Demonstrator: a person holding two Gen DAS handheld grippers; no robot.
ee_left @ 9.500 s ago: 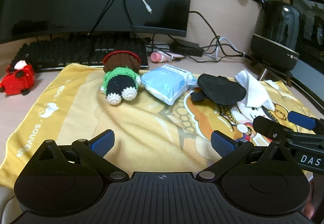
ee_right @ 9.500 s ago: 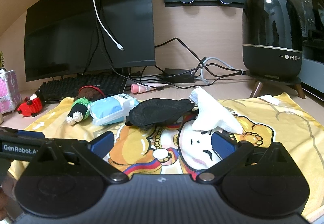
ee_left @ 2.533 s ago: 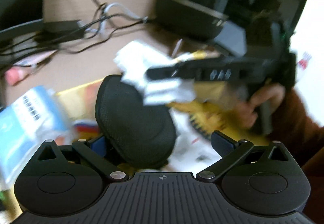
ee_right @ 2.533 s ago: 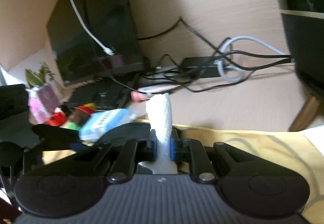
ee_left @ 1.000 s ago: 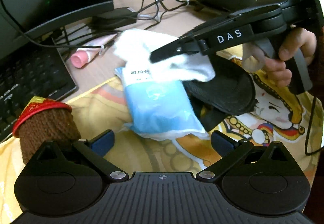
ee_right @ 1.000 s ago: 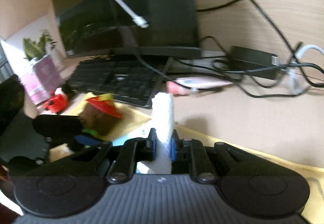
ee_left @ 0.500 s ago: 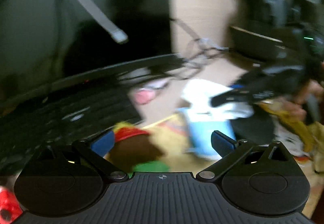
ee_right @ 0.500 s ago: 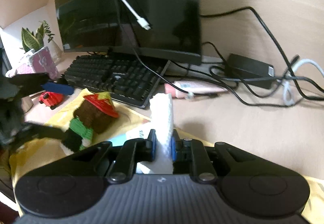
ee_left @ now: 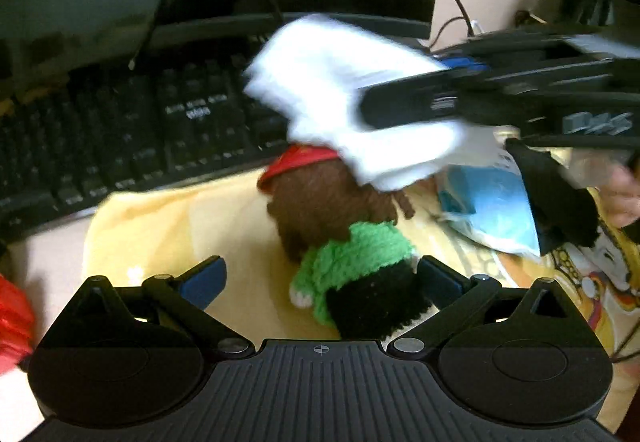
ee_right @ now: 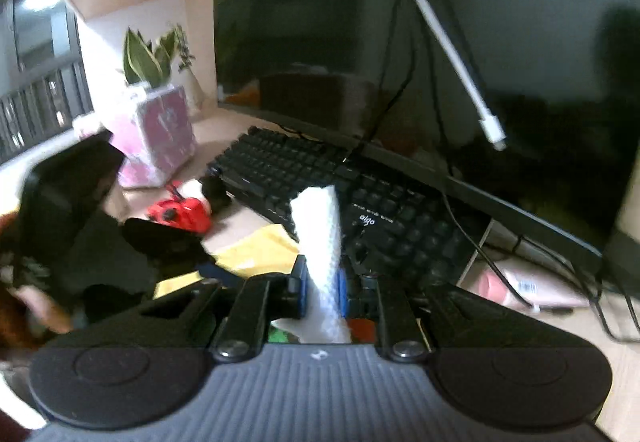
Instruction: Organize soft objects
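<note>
Lying on the yellow printed cloth [ee_left: 168, 218], the crocheted doll [ee_left: 344, 234] sits directly ahead of the left gripper [ee_left: 320, 274], whose jaws stand wide and empty. The doll's long axis runs roughly along the line of the fingers: its black-and-green lower end is nearest, already in the gap and close against the right-side blue pad [ee_left: 434, 276], and its brown head with the red hat points away toward the keyboard [ee_left: 132, 130]. Space is left on the left-side pad's flank, so the doll sits off-centre in the opening; I judge a small shift to the right would centre it before closing.

Above the doll's head, the right gripper [ee_right: 322, 288] carries the white cloth [ee_left: 352, 114], jaws pinched narrow on it, with a fold standing up between the pads in the right wrist view. That cloth hangs just over the hat, touching or nearly so; blur prevents telling which.

Just right of the doll on the yellow cloth lie the blue packet [ee_left: 488, 210] and the black mask [ee_left: 560, 202]. For the doll, the left gripper is plainly the nearer one.
</note>
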